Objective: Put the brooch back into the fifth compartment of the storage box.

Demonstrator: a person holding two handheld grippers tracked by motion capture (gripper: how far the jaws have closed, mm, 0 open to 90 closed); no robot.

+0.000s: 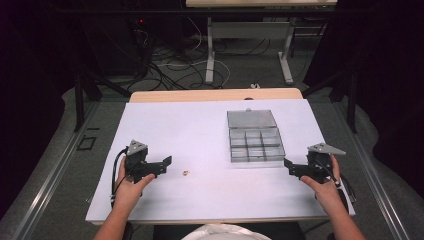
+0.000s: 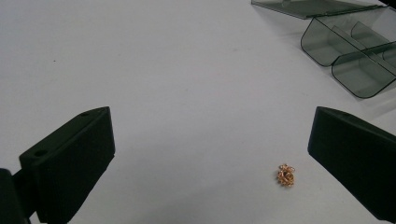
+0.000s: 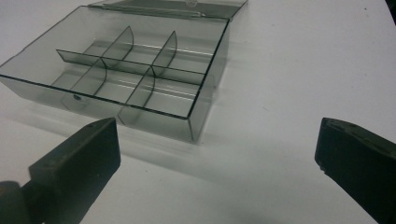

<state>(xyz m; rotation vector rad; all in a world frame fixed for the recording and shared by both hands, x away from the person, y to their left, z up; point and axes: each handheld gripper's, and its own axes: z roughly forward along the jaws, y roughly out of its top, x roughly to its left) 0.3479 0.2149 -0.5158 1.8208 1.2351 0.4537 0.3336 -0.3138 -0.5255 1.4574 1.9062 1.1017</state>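
Compartment box (image 1: 255, 145): right of centre on the table (image 1: 200, 125), lid (image 1: 251, 119) open behind it.
Small trinket (image 1: 186, 173): lower centre, left of box.
Left gripper (image 1: 159, 165): left of trinket.
Right gripper (image 1: 291, 167): lower right of box.

The small gold trinket (image 1: 186, 173) at centre frame of the high view is too tiny to identify. The clear divided box (image 2: 355, 51) is cut off by the upper right corner of the left gripper view.
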